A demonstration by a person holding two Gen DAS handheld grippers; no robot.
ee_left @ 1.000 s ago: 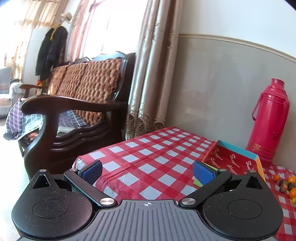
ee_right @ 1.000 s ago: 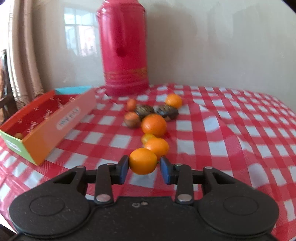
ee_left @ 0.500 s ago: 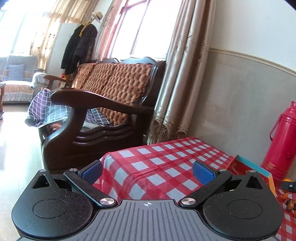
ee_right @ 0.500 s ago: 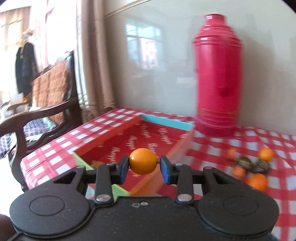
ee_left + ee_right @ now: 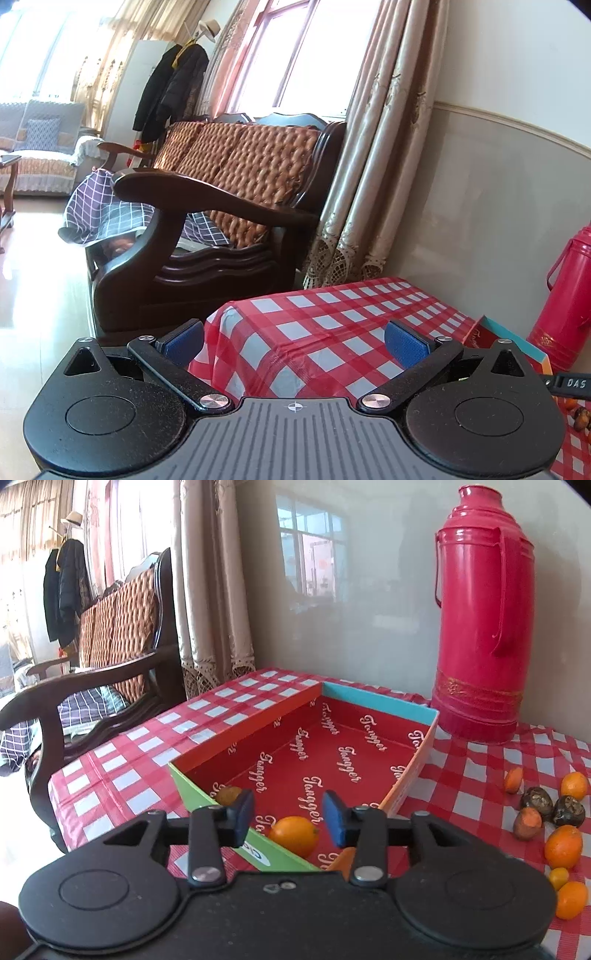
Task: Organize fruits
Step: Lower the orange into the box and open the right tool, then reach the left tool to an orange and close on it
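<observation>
Released by the right gripper (image 5: 288, 818), whose jaws have just been opening, the orange (image 5: 294, 835) lies in the box (image 5: 380, 698), near corner. Left gripper (image 5: 293, 341) spread, empty. Risk: withdrawing low could snag the box wall

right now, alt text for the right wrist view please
The right gripper is open above a red box, its jaws just opened, and an orange lies in the box below them. More fruit and a red thermos sit to the right.
</observation>
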